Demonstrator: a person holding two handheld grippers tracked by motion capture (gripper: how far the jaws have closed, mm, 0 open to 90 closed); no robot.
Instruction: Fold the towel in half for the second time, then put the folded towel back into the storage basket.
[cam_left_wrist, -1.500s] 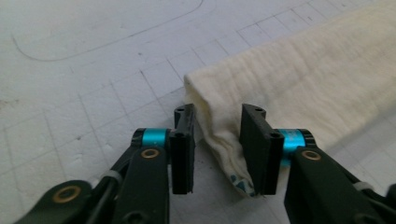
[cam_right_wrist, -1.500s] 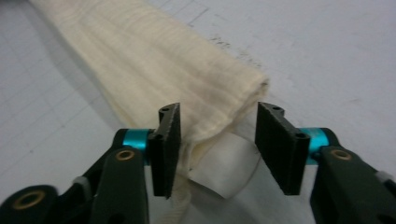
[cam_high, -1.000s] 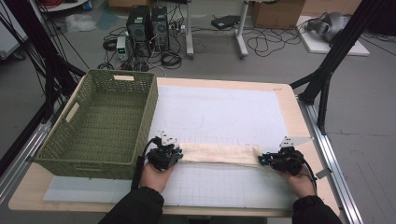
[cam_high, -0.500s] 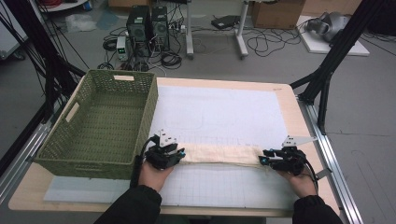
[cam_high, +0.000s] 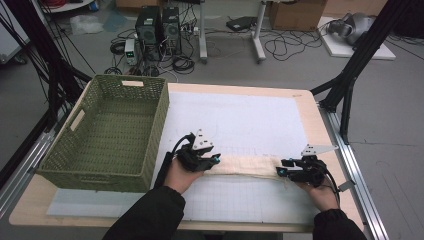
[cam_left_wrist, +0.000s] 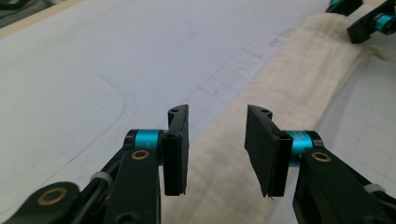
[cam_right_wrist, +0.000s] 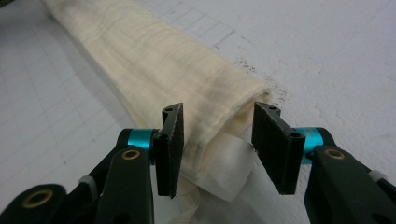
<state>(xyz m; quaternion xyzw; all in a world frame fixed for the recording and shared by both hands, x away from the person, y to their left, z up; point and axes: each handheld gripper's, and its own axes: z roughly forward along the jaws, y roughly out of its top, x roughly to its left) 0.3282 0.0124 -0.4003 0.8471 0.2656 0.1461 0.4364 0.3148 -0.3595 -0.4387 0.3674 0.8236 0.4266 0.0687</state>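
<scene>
Now, as things lie:
Cloth: cream, folded into a long narrow strip, flat on the white mat near the table's front edge.
Left gripper: jaws wide apart, straddling the strip's left end, not pinching it.
Right gripper: jaws wide apart on either side of the strip's right end, gripping nothing.
Basket: green, woven, just left of the left hand.

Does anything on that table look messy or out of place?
Slightly: the folded cloth has a loose inner layer poking out at its end between the right gripper, and dark specks dot the mat beside it.
</scene>
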